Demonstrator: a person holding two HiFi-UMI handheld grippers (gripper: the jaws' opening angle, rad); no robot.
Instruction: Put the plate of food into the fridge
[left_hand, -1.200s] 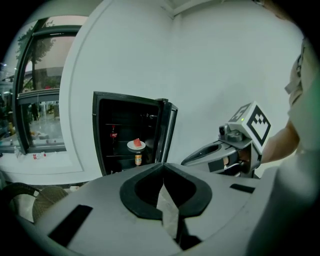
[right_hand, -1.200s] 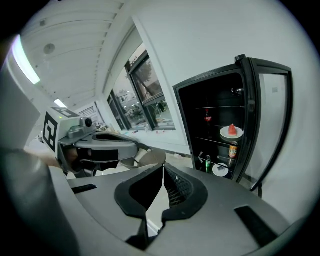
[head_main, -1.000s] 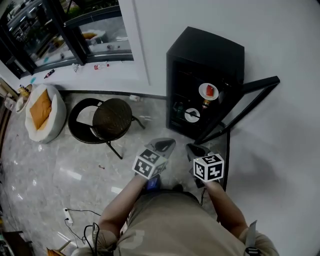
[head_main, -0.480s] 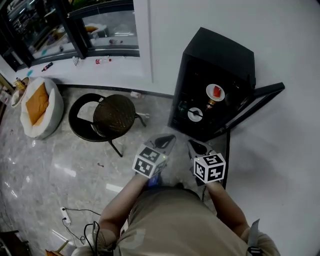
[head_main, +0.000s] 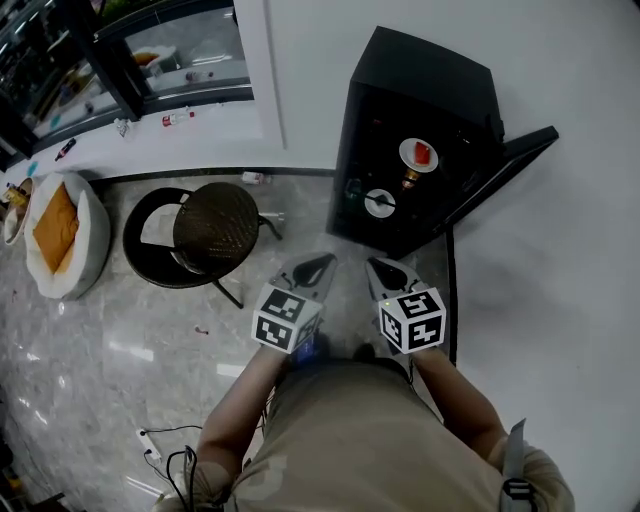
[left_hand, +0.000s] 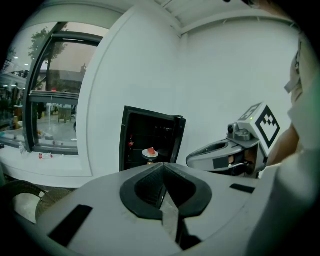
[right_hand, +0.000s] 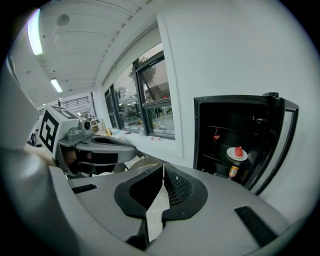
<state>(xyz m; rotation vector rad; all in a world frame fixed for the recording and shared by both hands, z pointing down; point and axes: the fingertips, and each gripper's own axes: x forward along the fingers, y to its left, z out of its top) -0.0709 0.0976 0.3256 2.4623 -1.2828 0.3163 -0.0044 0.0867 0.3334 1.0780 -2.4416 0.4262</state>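
Both tools are clenched with nothing in them: the left gripper (head_main: 318, 266) has its dark pads pressed tip to tip, and the right gripper (head_main: 385, 272) likewise, only bare floor (head_main: 120, 330) and wall showing beyond their tips. They hang side by side in front of the person's body, marker cubes uppermost, pointing toward the fridge (head_main: 425, 85) and well apart from it.

The fridge is a small black cabinet standing against the white wall (head_main: 560, 250), its door (head_main: 505, 165) swung wide open to the right. The plate of food (head_main: 418, 154) – a white plate with a red piece on it – already sits on an upper shelf inside. Just below it stands a small jar (head_main: 410, 181) with a yellow label, and lower still lies a white disc (head_main: 379, 203), possibly a second plate, though it is too small to be sure.

To the left of the fridge, on the glossy floor, stands a round dark chair (head_main: 215, 228) – near the left gripper but not touching it
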